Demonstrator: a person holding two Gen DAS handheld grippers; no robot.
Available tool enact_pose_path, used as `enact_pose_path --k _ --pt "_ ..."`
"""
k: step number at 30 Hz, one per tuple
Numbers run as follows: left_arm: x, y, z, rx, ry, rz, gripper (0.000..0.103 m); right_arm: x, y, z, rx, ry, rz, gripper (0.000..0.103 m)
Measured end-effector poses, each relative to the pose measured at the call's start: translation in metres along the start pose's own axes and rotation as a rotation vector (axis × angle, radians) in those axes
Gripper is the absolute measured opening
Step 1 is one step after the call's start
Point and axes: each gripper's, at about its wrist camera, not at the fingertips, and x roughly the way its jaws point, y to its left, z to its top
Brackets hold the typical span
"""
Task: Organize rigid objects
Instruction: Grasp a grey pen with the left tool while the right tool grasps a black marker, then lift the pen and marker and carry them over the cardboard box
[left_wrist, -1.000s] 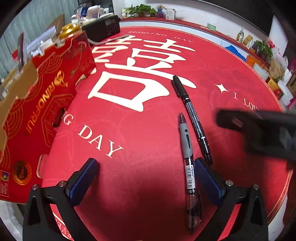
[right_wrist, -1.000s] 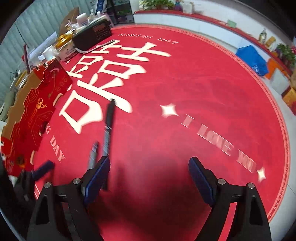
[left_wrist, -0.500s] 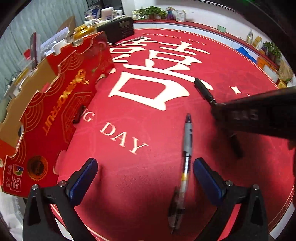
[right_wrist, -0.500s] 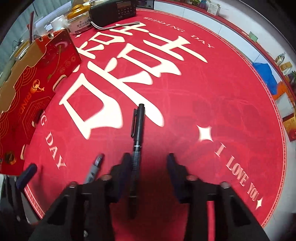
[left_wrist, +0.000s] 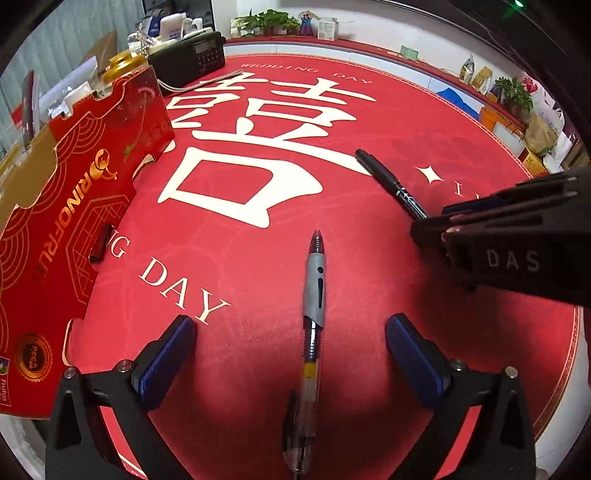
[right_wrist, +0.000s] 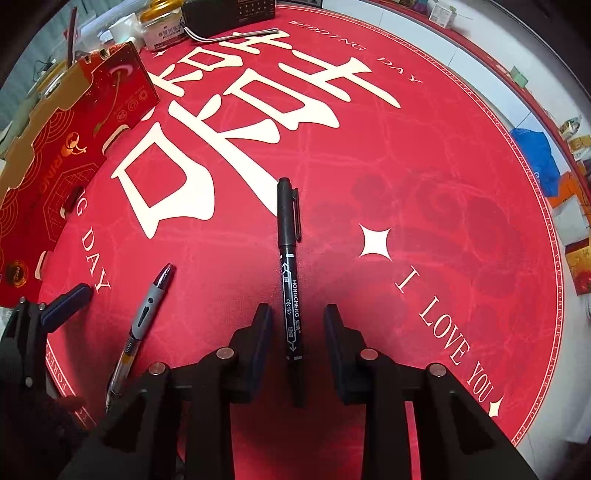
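A black marker (right_wrist: 288, 229) lies on the red mat (right_wrist: 424, 155), its lower end between the fingers of my right gripper (right_wrist: 298, 314). The jaws are closing, with a small gap still showing on each side of the marker. In the left wrist view the same marker (left_wrist: 388, 181) runs under the right gripper's dark body (left_wrist: 517, 251). A gel pen with a grey grip (left_wrist: 314, 288) lies flat between the wide-apart blue pads of my left gripper (left_wrist: 290, 328), touching neither pad. That gel pen (right_wrist: 147, 310) also shows at the lower left of the right wrist view.
A red printed cardboard box (left_wrist: 74, 221) stands open along the left edge of the mat. A black radio (left_wrist: 192, 55), jars and cartons crowd the far left corner. Plants and packets line the shelf (left_wrist: 406, 51) behind the round mat.
My right gripper has come over the black marker and its jaws have narrowed from wide open to close around it. The gel pen now sits midway between the left fingers, not by the right one.
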Motion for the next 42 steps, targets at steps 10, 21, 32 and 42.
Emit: enact_pose_path --k 10,21,32,42 --pt "0.001 -0.005 0.002 0.009 0.001 -0.009 0.103 0.002 0.005 0.001 -0.028 0.005 -0.022 0.031" --pt "-0.006 -0.022 0.002 0.08 0.04 -0.055 0.075 0.001 0.011 0.0 -0.018 0.017 0.02 0.01" --pt "-0.017 -0.032 -0.004 0.116 0.041 -0.106 0.01 -0.008 -0.012 -0.016 0.065 0.002 0.065 0.01" --pt "-0.039 -0.032 -0.006 0.112 -0.012 -0.111 0.01 -0.038 -0.026 -0.031 0.092 -0.059 0.113 0.01"
